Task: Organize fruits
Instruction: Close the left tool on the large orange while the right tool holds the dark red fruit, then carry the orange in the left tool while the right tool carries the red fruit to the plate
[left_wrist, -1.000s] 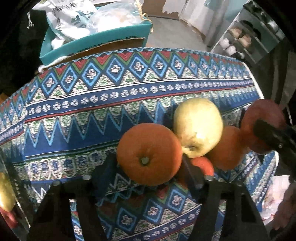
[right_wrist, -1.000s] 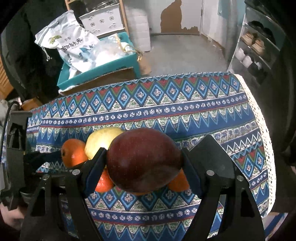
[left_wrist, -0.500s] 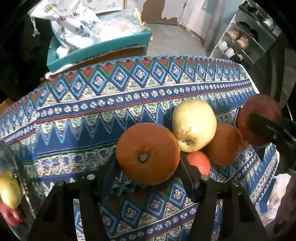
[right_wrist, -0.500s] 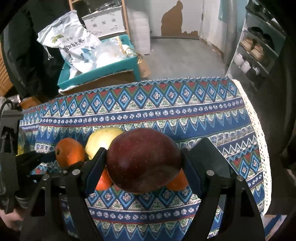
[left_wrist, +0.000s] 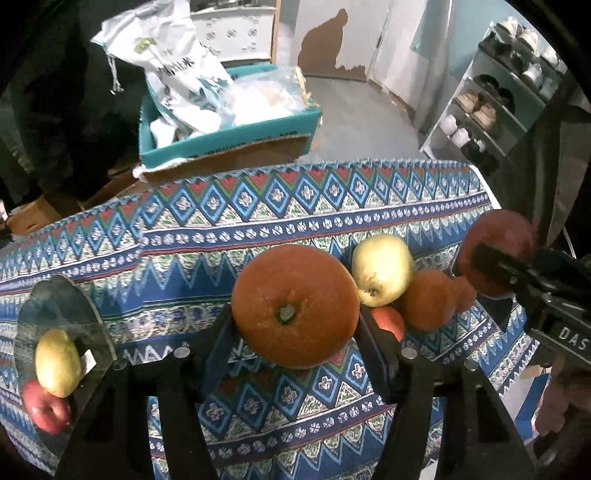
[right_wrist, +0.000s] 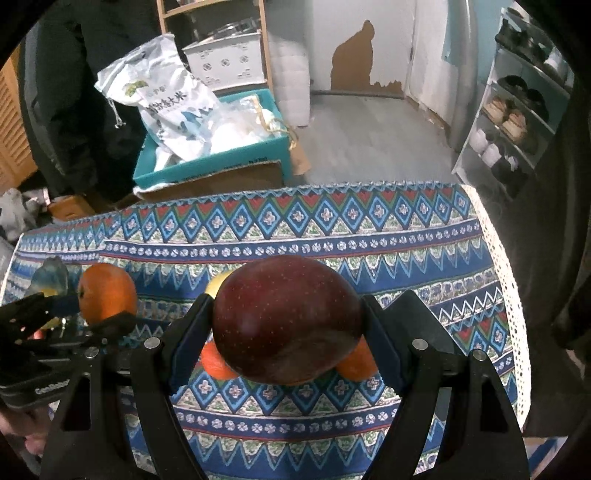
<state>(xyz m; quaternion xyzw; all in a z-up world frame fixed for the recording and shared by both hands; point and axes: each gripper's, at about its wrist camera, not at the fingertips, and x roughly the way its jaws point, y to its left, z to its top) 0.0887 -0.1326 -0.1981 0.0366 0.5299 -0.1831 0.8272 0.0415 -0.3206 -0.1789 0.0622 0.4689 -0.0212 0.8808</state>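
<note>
My left gripper (left_wrist: 295, 325) is shut on an orange (left_wrist: 295, 306) and holds it above the patterned tablecloth (left_wrist: 258, 206). My right gripper (right_wrist: 286, 325) is shut on a dark red apple (right_wrist: 286, 319), also lifted; it shows at the right of the left wrist view (left_wrist: 495, 251). On the cloth lie a yellow apple (left_wrist: 382, 269), an orange (left_wrist: 424, 301) and a small red fruit (left_wrist: 388, 321). A glass bowl (left_wrist: 74, 295) at the left holds a yellow fruit (left_wrist: 57, 362) and a red apple (left_wrist: 46, 406).
Beyond the table's far edge stands a teal box (right_wrist: 221, 166) with a white rice bag (right_wrist: 166, 107). A shoe rack (right_wrist: 517, 122) stands at the far right. The tablecloth's lace edge (right_wrist: 506, 280) marks the table's right side.
Both grippers have risen with their fruit. My left gripper has moved left, bringing the glass bowl into its view; the fruit pile looks farther away.
</note>
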